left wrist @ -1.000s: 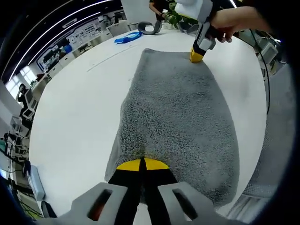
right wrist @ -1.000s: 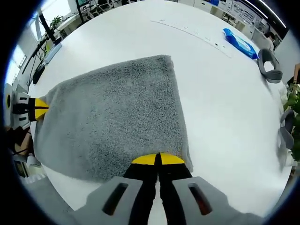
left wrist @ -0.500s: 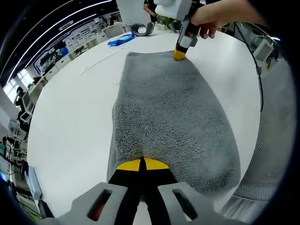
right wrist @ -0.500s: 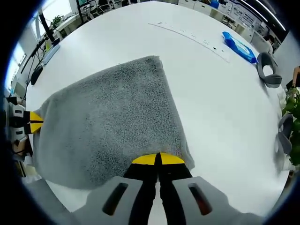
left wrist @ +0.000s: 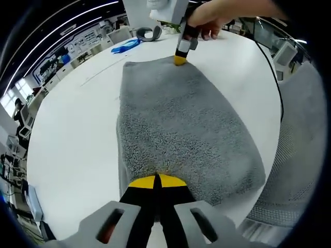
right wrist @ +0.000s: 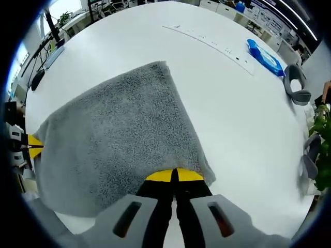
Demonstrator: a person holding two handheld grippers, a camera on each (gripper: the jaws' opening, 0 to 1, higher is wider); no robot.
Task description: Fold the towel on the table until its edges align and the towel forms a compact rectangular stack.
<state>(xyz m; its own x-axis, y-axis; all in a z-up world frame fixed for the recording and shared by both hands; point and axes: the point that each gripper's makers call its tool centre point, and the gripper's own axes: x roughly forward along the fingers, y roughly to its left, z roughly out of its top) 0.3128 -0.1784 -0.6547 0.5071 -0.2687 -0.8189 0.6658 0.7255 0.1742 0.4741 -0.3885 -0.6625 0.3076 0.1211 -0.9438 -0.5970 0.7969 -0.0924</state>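
Lying across the middle of the left gripper view, the grey towel (left wrist: 181, 129) spreads on the white table (left wrist: 72, 144), bare tabletop wide open at its left. The left gripper (left wrist: 156, 180) pinches the near towel edge at bottom centre, jaws closed on it. At top centre the right gripper (left wrist: 180, 60), held by a hand (left wrist: 217, 20), clamps the far edge. In the right gripper view, a blue pack (right wrist: 264, 51) lies upper right, well apart.
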